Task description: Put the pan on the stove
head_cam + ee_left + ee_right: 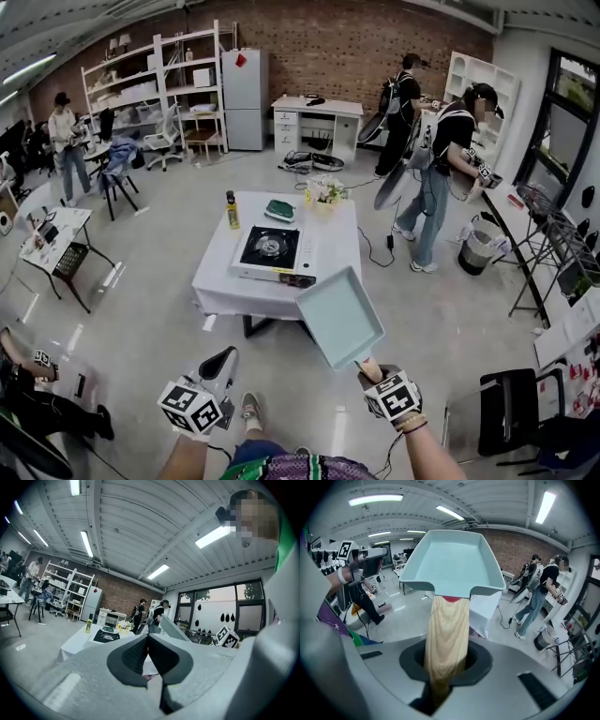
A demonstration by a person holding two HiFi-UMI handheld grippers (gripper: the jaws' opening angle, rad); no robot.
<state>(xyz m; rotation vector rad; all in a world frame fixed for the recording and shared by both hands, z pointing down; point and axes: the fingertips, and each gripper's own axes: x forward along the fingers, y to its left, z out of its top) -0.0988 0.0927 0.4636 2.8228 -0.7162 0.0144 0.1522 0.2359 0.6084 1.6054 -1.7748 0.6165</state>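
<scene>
I count one pan (339,317), one single-burner stove (270,251), one white-clothed table (217,284) and two grippers. On the table beside the stove stand one yellow bottle (232,210), one green pad (279,210) and one pot of flowers (325,194).

My right gripper (370,372) is clenched on the pan's wooden handle (449,632). The pale teal square pan hangs in the air just off the table's near right corner, clear of the stove. Its long axis runs from the handle, near and right, to the body, far and left, so the pan's front edge points toward the table. My left gripper (221,362) hangs near left with its jaws pressed together on nothing.
</scene>
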